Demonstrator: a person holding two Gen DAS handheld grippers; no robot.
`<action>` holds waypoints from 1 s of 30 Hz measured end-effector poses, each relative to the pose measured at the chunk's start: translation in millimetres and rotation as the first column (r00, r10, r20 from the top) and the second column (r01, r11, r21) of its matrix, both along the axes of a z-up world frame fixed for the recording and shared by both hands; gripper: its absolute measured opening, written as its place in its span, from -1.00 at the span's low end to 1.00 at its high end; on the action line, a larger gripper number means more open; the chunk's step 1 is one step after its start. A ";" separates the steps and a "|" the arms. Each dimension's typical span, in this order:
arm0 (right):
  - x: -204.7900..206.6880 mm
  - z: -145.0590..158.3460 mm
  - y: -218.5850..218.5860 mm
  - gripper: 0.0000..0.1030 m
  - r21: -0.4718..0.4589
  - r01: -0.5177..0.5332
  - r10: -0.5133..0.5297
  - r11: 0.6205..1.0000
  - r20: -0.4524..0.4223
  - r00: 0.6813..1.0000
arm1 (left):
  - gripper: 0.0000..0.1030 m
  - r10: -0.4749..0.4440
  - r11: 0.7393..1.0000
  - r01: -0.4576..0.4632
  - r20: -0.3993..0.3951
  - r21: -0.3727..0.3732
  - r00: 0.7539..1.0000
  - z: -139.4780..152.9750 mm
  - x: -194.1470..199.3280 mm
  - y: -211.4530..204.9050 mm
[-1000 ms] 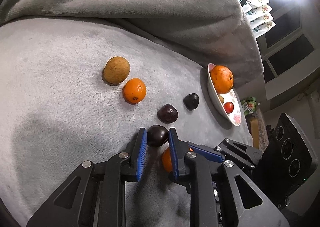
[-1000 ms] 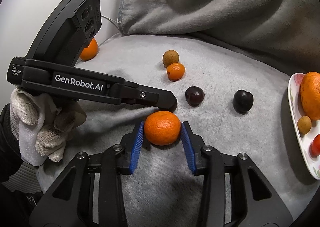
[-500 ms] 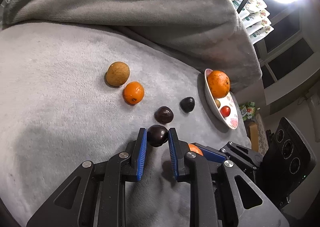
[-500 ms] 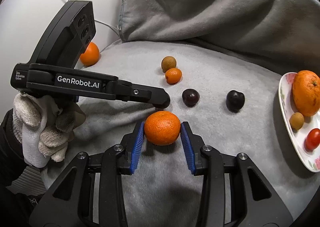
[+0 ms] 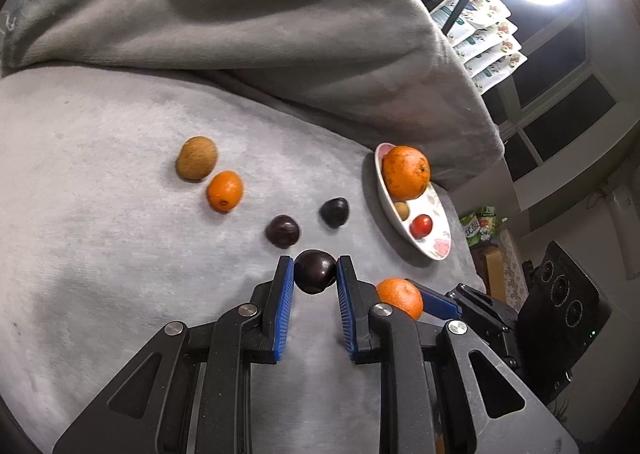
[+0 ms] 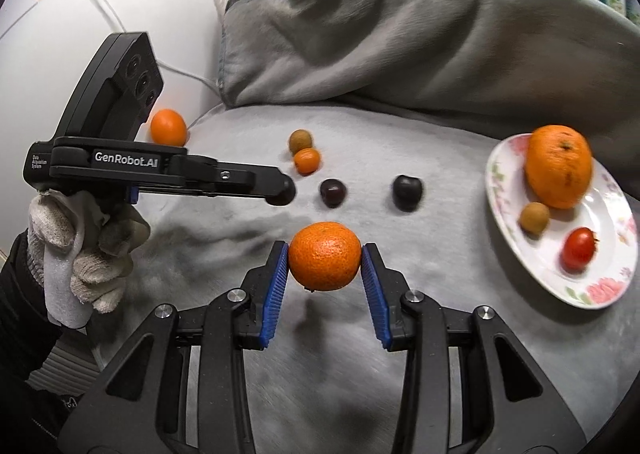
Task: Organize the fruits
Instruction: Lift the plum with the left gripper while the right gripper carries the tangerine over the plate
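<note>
Both grippers have risen since a second ago, each carrying its fruit up off the blanket (image 6: 400, 334), and the plate (image 6: 508, 222) now sits fuller in the right wrist view. Clamped between the blue pads of the right gripper (image 6: 325, 259) is a mandarin (image 6: 324, 256), its shadow lying on the cloth beneath it. The left gripper (image 5: 315, 272) is closed onto a dark plum (image 5: 314, 271) pinched at its fingertips, held level and to the left of the mandarin in the right wrist view, with a gloved hand (image 6: 80, 250) on its handle. On the plate, at the right edge of the blanket, are three fruits: a big orange (image 6: 559, 166) at the far end, a small brown fruit (image 6: 534, 217) just beside it, and a red tomato (image 6: 580, 248) nearer the front; the near end shows only its pink flower print. Loose on the blanket between the grippers and the plate lie two more plums (image 6: 333, 192) (image 6: 407, 192), side by side but apart. Farther back a small orange (image 6: 307, 160) touches a brown kiwi (image 6: 300, 140). Another orange (image 6: 168, 127) sits far left by the white wall, behind the left gripper. A grey cushion (image 6: 400, 34) rises behind it all.
</note>
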State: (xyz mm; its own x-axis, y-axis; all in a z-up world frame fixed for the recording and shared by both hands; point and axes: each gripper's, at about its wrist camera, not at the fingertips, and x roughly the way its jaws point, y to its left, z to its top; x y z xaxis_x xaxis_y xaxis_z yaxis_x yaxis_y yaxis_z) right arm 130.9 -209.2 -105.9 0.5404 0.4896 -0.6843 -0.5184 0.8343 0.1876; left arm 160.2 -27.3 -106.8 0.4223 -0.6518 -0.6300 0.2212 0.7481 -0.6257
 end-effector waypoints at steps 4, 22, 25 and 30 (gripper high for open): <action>-2.5 6.3 -22.0 -0.24 0.017 0.038 -0.039 0.999 0.013 0.999 | -0.61 -0.013 1.000 0.014 0.017 -0.003 1.000 7.2 -1.7 -11.2; -5.5 21.6 -129.2 -0.24 0.079 0.258 -0.262 0.963 0.054 0.963 | -0.61 -0.080 0.997 0.080 0.096 0.006 0.992 31.6 5.3 -85.7; -0.4 21.8 -143.4 -0.24 0.087 0.290 -0.294 0.953 0.048 0.954 | -0.61 -0.098 0.995 0.095 0.115 0.026 0.989 35.4 5.9 -100.3; 10.0 21.5 -162.8 -0.24 0.085 0.333 -0.338 0.939 0.044 0.940 | -0.61 -0.122 0.990 0.110 0.158 0.083 0.980 40.1 6.2 -125.9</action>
State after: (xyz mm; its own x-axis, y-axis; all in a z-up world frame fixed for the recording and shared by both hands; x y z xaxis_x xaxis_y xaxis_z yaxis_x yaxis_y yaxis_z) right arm 140.9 -372.0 -84.4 0.7191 0.3219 -0.6159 -0.2226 0.9462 0.2347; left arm 166.4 -153.2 -66.8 0.4471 -0.6569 -0.6072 0.4038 0.7539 -0.5183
